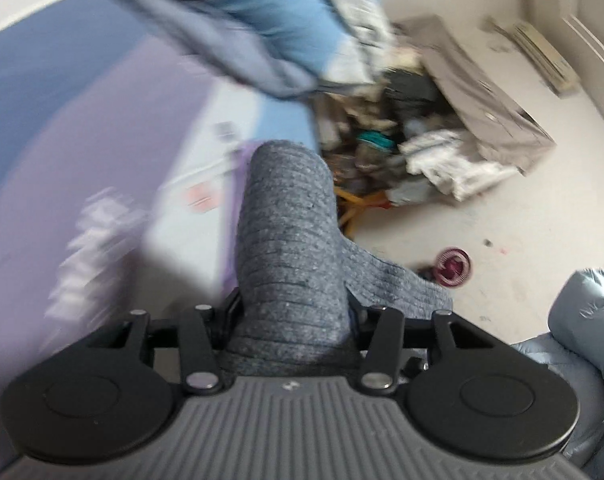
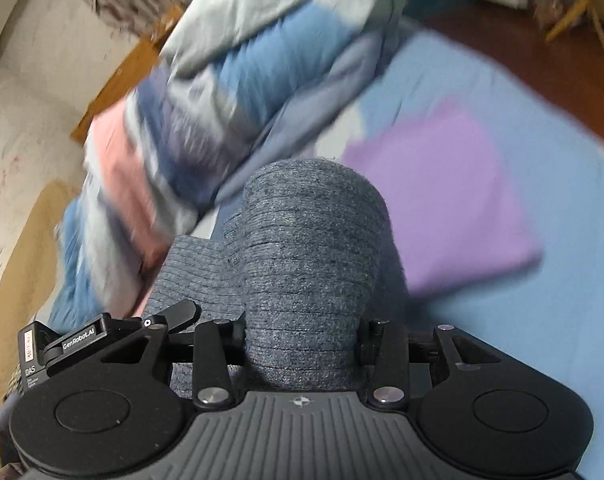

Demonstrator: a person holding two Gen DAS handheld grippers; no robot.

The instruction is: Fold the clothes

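Observation:
A grey ribbed knit garment point(image 1: 290, 248) is bunched between the jaws of my left gripper point(image 1: 290, 200) and drapes over them, hiding both fingers. A flap of it hangs off to the right. In the right wrist view the same grey knit point(image 2: 309, 264) wraps my right gripper point(image 2: 313, 220) in the same way, with a fold trailing to the left. Both grippers are shut on the knit and held up above the bed. A folded purple cloth point(image 2: 449, 204) lies on the light blue sheet point(image 2: 561, 280) below the right gripper.
A rumpled blue, grey and pink quilt point(image 2: 230, 92) is heaped at the head of the bed. Beside the bed the floor holds a pile of clutter point(image 1: 401, 136), a grey box point(image 1: 481, 92) and a small red round object point(image 1: 453, 268). A puffy grey sleeve point(image 1: 581, 340) is at the right edge.

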